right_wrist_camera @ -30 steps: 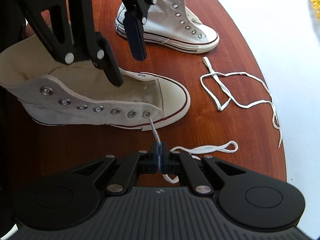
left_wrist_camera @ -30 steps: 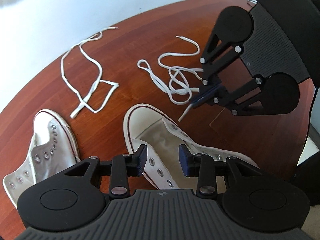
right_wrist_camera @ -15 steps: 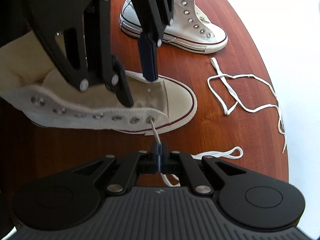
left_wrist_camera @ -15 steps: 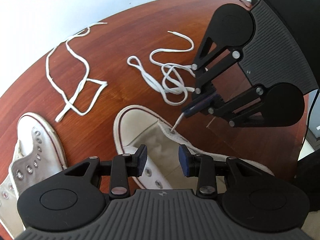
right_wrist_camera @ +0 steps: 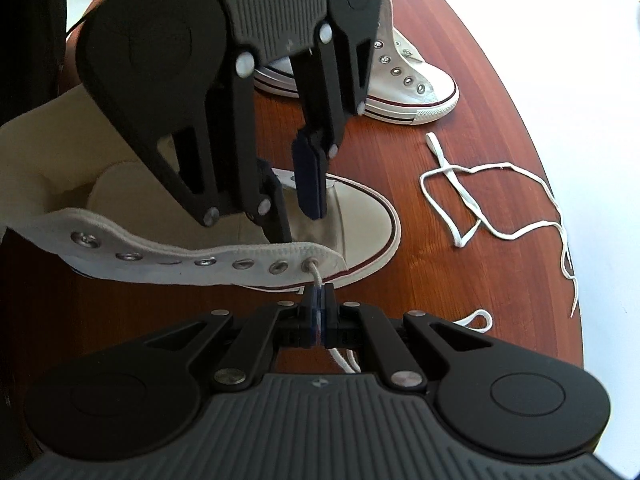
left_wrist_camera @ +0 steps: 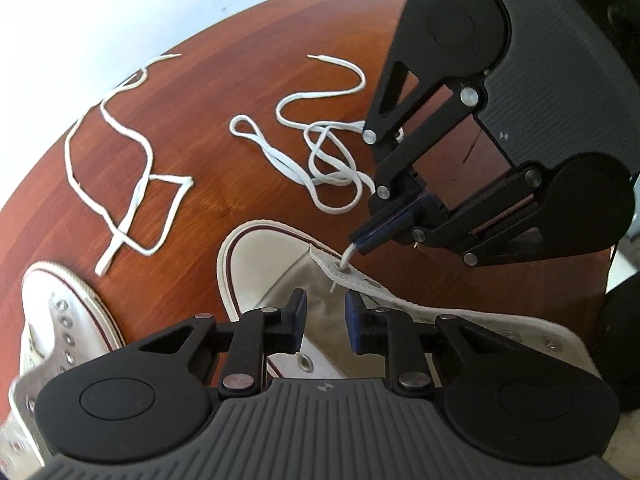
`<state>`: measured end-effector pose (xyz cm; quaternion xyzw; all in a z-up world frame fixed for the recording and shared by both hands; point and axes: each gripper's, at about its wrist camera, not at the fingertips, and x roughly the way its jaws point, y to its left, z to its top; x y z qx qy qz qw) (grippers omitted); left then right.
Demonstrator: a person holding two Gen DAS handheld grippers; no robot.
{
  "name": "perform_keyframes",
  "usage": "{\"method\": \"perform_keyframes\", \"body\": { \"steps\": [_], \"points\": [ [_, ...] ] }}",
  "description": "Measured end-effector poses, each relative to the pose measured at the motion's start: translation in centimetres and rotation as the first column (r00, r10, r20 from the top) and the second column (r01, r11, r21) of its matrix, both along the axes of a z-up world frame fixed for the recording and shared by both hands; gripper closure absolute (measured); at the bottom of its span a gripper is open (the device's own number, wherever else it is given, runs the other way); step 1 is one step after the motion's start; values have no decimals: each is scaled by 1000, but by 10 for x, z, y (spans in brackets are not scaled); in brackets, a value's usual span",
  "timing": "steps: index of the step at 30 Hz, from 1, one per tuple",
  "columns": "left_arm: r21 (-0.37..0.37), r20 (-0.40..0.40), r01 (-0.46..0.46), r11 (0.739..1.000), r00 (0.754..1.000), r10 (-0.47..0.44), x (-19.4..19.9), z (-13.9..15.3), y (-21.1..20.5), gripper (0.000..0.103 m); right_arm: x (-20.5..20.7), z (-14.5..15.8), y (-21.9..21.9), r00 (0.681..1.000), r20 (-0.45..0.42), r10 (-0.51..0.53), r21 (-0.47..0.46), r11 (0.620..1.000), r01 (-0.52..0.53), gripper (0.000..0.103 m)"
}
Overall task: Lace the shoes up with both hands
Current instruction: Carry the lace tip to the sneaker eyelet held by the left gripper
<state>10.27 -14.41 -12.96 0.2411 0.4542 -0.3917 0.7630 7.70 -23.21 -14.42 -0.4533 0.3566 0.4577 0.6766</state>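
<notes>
From the left wrist camera, the landmark is the white canvas high-top sneaker with a maroon sole stripe [left_wrist_camera: 272, 264] lying just ahead of the left gripper [left_wrist_camera: 324, 316]. That gripper's blue-padded jaws are closing, with only the shoe's pale tongue showing in the gap and no lace between them. Beyond the sneaker's right eyelet flap, the right gripper [left_wrist_camera: 362, 240] is clamped on the flat white cotton shoelace [left_wrist_camera: 347, 254], whose tip pokes through the front metal eyelet [left_wrist_camera: 344, 268].

The risk, as I judge it: the left jaws may shut on the tongue or on nothing, since the short tip under the flap sits off to one side of them. If the right gripper lets go early, the tip could slide back out of the eyelet. A hard pull could drag the light sneaker across the smooth wood.

The red-brown wooden counter [left_wrist_camera: 224, 184] also carries a second loose white shoelace [left_wrist_camera: 132, 184] to the sneaker's left and a second white high-top sneaker [left_wrist_camera: 60, 320] nearer the camera. Pale floor or wall lies past the rounded edge.

From the right wrist camera, the right gripper [right_wrist_camera: 319, 316] is fully closed on the shoelace just outside the sneaker's [right_wrist_camera: 360, 216] front eyelet [right_wrist_camera: 310, 266]. The left gripper [right_wrist_camera: 298, 192] hangs over the toe, one blue pad [right_wrist_camera: 310, 184] dipping inside the shoe. The glossy counter [right_wrist_camera: 460, 280] curves off into bright white surroundings; the other sneaker [right_wrist_camera: 412, 88] stands behind.
</notes>
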Motion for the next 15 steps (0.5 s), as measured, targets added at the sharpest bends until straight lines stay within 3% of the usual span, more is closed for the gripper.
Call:
{"method": "perform_keyframes", "body": {
  "steps": [7,15],
  "points": [
    [42,40,79,996,996,-81,-4,-6,-9,92,2,1,-1,1000,-9,-6,10,1000,6,101],
    [31,35,84,996,996,-85,0,-11,-10,99,4,1,-1,1000,-17,-12,22,1000,12,101]
  ]
}}
